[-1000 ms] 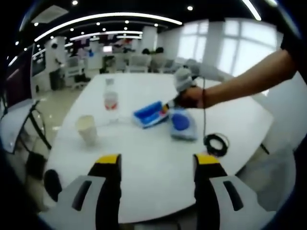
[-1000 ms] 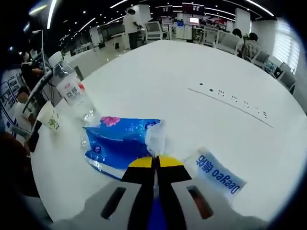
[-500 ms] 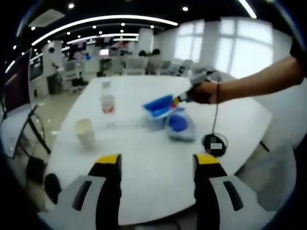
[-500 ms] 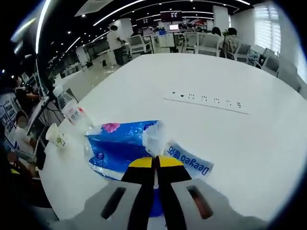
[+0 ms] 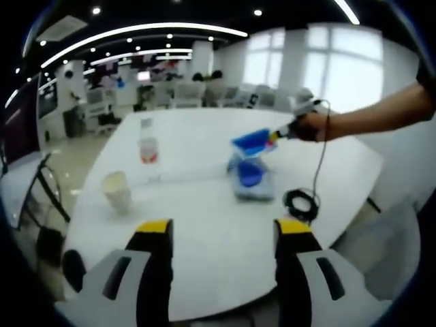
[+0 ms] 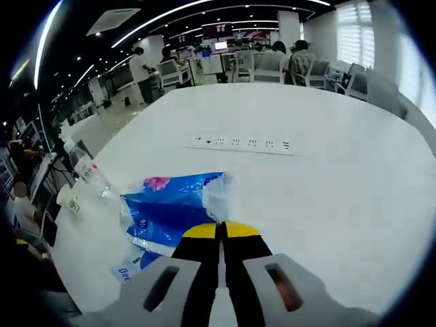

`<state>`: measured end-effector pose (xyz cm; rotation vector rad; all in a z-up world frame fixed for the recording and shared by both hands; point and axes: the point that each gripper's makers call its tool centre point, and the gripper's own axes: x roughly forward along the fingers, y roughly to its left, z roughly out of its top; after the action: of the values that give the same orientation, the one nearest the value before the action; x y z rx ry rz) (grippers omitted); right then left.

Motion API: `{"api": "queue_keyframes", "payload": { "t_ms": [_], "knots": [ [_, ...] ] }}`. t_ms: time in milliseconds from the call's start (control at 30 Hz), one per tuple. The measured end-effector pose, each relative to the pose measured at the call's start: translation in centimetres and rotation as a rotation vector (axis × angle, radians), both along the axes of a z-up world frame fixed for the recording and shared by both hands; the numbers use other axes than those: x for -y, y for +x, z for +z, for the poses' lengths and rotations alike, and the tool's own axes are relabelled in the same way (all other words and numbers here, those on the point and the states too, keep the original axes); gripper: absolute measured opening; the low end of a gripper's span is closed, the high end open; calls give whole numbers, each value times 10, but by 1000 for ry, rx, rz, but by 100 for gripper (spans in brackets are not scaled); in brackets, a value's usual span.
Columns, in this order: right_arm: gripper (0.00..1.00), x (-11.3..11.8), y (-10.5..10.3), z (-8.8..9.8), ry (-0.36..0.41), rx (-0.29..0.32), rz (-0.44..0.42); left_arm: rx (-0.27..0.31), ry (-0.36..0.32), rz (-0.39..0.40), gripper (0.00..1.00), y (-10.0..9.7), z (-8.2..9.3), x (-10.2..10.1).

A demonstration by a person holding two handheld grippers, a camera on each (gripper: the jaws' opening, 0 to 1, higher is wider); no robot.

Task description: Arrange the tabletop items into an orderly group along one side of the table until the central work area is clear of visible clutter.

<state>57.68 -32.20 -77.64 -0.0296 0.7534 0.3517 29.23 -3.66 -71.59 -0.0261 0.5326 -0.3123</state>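
White tabletop [image 5: 204, 218]; our right gripper [image 6: 219, 235] clenches the blue tissue pack [image 6: 170, 208] aloft; left gripper [image 5: 221, 228] gapes released. Carry steadily sideward.

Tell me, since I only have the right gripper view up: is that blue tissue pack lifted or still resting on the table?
Observer: Lifted. In the left gripper view the blue tissue pack hangs off the white table, pinched by the right gripper.
Operator: Anything under it?
Observer: Another blue-and-white pack lies on the table just below.
Operator: What is the left gripper doing?
Observer: The left gripper is open, holding nothing, near the table's edge.
Operator: Other clutter?
Observer: A coiled black cable lies right of that pack.
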Motion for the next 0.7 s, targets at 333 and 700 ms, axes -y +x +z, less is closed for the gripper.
{"api": "queue_keyframes", "payload": {
  "t_ms": [333,700],
  "knots": [
    [0,57,-25,-7,5,-16,-92,-16,12,-25,54,-2,-3,5],
    [0,111,-43,-32,1,-53,-181,-36,19,-46,54,-4,-7,9]
  ]
}}
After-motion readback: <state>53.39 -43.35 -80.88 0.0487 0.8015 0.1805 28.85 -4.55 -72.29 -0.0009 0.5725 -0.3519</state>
